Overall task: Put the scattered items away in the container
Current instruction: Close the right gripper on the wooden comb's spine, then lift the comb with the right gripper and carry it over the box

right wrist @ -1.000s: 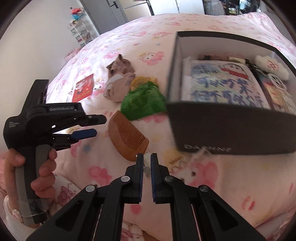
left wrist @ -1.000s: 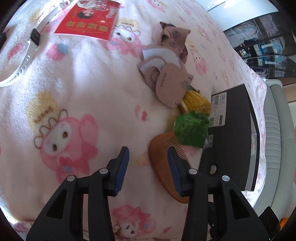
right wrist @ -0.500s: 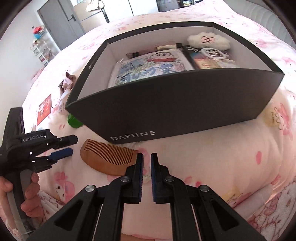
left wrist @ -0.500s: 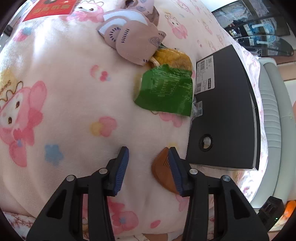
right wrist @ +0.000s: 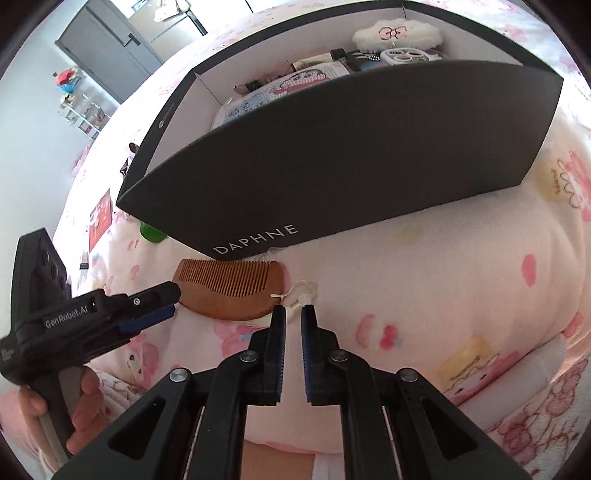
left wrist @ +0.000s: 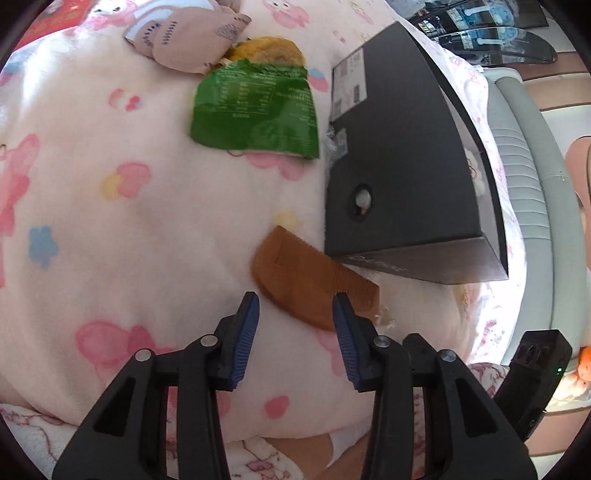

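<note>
A brown wooden comb point(left wrist: 310, 280) lies flat on the pink blanket beside the front corner of the black box point(left wrist: 402, 158). My left gripper point(left wrist: 295, 317) is open, with its jaws on either side of the comb's near edge and not gripping it. In the right wrist view the comb point(right wrist: 236, 288) lies just below the box's "DAPHNE" wall point(right wrist: 343, 173), with the left gripper point(right wrist: 155, 306) at its left end. My right gripper point(right wrist: 293, 317) is nearly shut and empty, just right of the comb, near its white tassel point(right wrist: 303, 291).
A green snack packet point(left wrist: 258, 110), a yellow corn-like item point(left wrist: 269, 51) and beige fabric pieces point(left wrist: 184, 40) lie on the blanket left of the box. The box holds a cartoon booklet point(right wrist: 284, 86), a fluffy white toy point(right wrist: 399, 33) and other small items. A red card point(right wrist: 100, 218) lies further off.
My left gripper has moved forward and right, so the comb now lies between its jaws. The right gripper has moved closer to the box and the comb.
</note>
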`<action>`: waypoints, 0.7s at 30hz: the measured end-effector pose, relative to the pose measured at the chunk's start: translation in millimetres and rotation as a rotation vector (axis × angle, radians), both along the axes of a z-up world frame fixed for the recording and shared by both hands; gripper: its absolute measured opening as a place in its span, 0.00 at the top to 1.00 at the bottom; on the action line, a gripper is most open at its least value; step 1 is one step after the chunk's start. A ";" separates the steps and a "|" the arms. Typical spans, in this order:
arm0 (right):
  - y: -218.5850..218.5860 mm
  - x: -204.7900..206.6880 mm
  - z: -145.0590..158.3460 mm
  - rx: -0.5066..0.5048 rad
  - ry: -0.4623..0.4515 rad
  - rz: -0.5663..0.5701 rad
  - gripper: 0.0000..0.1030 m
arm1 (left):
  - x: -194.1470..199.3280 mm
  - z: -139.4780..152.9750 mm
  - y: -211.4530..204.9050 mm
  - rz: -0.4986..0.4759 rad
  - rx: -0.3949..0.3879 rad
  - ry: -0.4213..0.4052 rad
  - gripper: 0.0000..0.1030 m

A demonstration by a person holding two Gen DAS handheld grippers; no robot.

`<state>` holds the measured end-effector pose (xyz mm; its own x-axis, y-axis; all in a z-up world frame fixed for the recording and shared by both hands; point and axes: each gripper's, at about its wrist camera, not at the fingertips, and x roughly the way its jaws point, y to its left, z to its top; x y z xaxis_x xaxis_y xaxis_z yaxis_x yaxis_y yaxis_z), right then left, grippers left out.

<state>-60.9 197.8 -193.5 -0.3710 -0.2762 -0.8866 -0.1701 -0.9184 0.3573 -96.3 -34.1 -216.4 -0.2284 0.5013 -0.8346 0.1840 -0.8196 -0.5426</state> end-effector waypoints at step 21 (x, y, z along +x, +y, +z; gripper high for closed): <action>-3.8 -37.3 -36.8 -0.058 -0.029 -0.017 0.80 | -3.6 -9.6 3.4 -0.014 -0.080 -0.003 0.61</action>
